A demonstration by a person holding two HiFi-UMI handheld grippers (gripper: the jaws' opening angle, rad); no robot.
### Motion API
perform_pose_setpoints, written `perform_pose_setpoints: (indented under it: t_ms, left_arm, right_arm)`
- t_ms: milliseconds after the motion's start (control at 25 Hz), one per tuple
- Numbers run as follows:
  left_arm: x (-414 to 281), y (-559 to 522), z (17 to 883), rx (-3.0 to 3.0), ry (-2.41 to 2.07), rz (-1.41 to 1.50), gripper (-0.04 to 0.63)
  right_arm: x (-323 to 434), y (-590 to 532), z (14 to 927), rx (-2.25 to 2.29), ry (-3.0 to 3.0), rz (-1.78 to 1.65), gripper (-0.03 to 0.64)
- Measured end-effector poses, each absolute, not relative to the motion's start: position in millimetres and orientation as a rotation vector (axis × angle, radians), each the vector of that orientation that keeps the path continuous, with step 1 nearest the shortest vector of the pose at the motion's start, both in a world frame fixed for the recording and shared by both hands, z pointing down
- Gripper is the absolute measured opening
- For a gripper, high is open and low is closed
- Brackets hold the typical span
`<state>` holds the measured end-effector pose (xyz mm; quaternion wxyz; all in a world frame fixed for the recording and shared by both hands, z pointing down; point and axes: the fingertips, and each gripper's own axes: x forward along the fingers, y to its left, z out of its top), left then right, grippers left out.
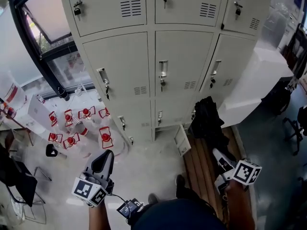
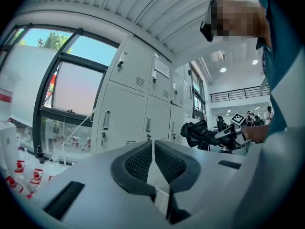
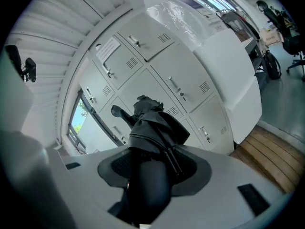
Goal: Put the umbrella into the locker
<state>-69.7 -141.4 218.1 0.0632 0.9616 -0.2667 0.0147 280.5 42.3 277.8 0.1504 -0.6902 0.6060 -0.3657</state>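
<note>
A folded black umbrella (image 1: 208, 122) sticks forward from my right gripper (image 1: 218, 157), which is shut on its handle; in the right gripper view the umbrella (image 3: 153, 128) rises from between the pads of the right gripper (image 3: 151, 168) toward the grey lockers (image 3: 167, 80). My left gripper (image 1: 102, 159) is held low on the left with nothing in it, and its jaws are shut, pad against pad, in the left gripper view (image 2: 153, 152). That view also catches the umbrella (image 2: 196, 132) off to the right. The locker bank (image 1: 168, 75) stands straight ahead, with a small bottom door (image 1: 182, 141) hanging ajar.
A slatted wooden bench (image 1: 201, 169) runs along the floor under my right hand. Several red-capped containers (image 1: 76, 128) crowd the floor by the window on the left. A white block (image 1: 259, 80) stands right of the lockers, with office chairs (image 1: 292, 123) beyond.
</note>
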Motion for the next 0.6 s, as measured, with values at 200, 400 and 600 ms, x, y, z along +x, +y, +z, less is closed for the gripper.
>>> perform_pose_setpoints:
  t_ms: [200, 400, 600]
  left_arm:
    - [-64.3, -153.4, 221.3, 2.873, -0.884, 0.057, 0.035]
    - [-53.0, -159.4, 230.0, 2.854, -0.916, 0.072, 0.035]
    - [-47.5, -165.4, 234.8, 2.842, -0.934, 0.068, 0.035]
  right_arm:
    - [292.9, 9.0, 283.0, -1.947, 1.799, -1.090, 0.212]
    - [303.1, -14.8, 294.2, -1.920, 1.838, -1.119, 0.213]
    - [310.7, -30.6, 310.4, -1.913, 1.853, -1.169, 0.212]
